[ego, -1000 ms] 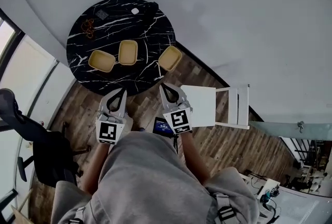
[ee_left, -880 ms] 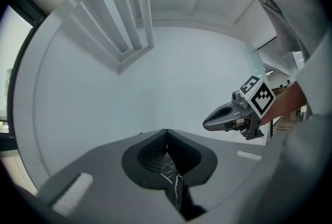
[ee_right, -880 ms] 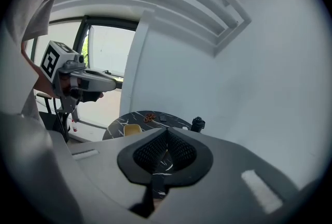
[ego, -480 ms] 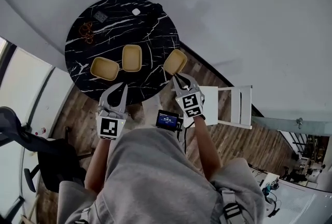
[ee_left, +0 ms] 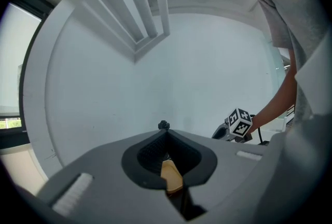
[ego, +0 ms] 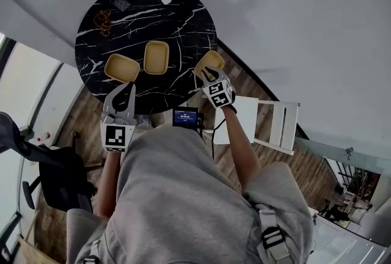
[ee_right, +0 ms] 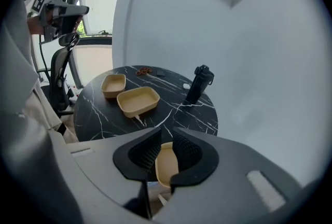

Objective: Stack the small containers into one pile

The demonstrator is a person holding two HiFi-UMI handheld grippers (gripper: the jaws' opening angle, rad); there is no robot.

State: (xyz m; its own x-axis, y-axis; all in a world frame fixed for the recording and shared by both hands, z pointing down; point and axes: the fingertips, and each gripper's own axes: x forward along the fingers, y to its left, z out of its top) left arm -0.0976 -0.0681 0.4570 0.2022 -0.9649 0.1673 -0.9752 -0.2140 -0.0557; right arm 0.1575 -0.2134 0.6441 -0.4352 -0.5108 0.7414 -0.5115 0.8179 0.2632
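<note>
Right gripper [ego: 208, 74] newly ajar around container [ego: 209, 61]

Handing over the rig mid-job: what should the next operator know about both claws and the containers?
Left claw: shut, empty, near the left container.
Right claw: jaws have just been opening; right container shows between them, ungripped.
Middle container sits by the left one; all three lie separate on the table.
Done: nothing stacked.
Left: probably grip the right container, then nest all three.
</note>
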